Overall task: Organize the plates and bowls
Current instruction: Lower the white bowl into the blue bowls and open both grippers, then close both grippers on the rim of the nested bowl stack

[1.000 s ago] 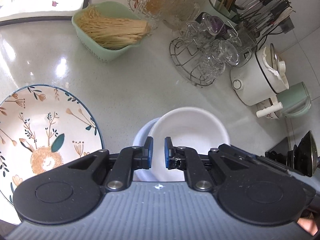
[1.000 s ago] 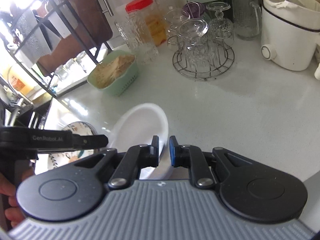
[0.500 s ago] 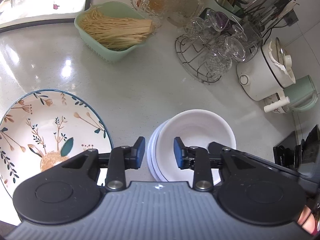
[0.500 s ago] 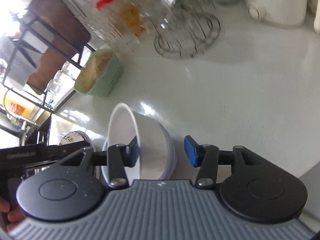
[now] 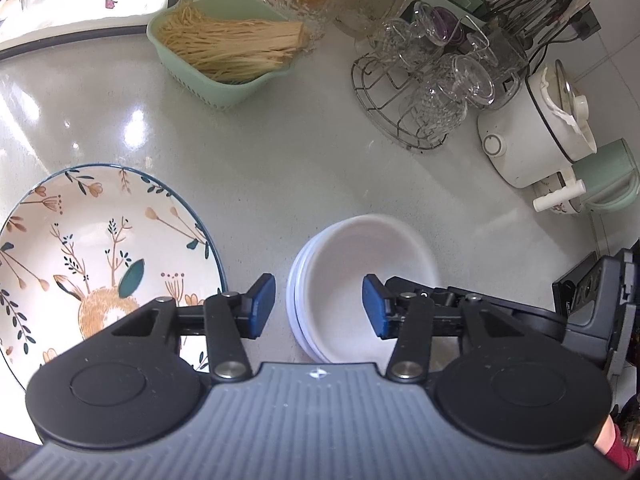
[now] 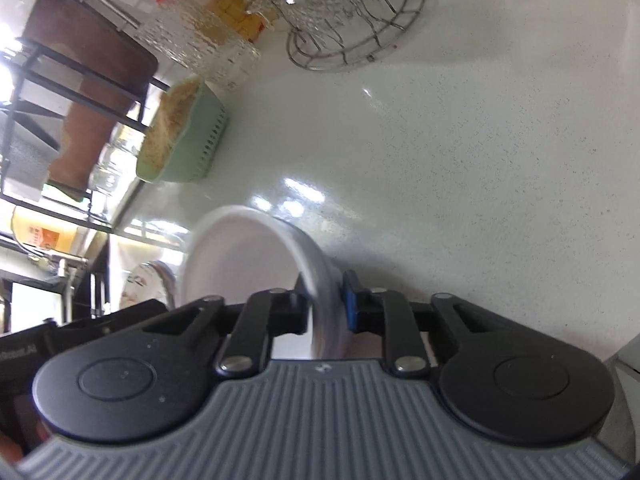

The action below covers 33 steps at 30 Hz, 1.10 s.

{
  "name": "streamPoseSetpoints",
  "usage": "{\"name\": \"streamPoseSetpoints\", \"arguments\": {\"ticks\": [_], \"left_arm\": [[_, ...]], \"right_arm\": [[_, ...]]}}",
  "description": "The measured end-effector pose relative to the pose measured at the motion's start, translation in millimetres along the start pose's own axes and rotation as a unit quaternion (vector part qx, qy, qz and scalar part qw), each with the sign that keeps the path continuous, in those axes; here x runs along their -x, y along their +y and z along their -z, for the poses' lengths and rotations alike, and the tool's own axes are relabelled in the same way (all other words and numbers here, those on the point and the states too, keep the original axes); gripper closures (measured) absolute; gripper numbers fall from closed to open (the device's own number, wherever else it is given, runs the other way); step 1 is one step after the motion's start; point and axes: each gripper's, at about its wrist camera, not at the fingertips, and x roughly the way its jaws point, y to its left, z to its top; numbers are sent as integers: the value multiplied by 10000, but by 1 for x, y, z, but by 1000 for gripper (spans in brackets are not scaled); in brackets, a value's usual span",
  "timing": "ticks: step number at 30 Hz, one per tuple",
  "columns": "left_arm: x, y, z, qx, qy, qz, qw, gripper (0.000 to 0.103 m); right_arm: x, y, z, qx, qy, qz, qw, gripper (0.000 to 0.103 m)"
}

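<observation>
Reading "GenRobot.AI" on left tool, right tool pinching white bowls

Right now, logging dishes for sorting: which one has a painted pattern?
The big plate left of the stacked white bowls: floral pattern, blue rim. The bowls are plain white.

A broad band of bare grey speckled countertop crosses the centre of the left wrist frame and gives open passage. It is bounded at lower left by the large floral-patterned ceramic plate, at upper centre by the mint-green plastic basket of dry noodles, and at upper right by the round wire rack of inverted glasses and the white electric cooker. The stack of white bowls stands at lower centre, with a narrow gap between it and the plate.
</observation>
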Motion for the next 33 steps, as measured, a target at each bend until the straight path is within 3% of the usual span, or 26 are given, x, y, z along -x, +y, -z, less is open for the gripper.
{"name": "streamPoseSetpoints", "arguments": {"ticks": [8, 12, 28, 31, 33], "left_arm": [[-8, -7, 4, -63, 142, 91, 9998, 49], [-14, -16, 7, -47, 195, 388, 9990, 49], [-77, -50, 25, -287, 834, 381, 9954, 49], [-86, -47, 28, -214, 902, 388, 9949, 52], [-87, -46, 29, -170, 872, 385, 9953, 60]], "right_arm": [[9, -7, 1, 155, -96, 354, 9992, 90], [18, -21, 1, 49, -147, 387, 9991, 90], [35, -41, 6, -7, -229, 496, 9985, 90], [35, -42, 6, -27, -245, 448, 9987, 90], [35, -43, 6, -82, -249, 424, 9988, 90]]}}
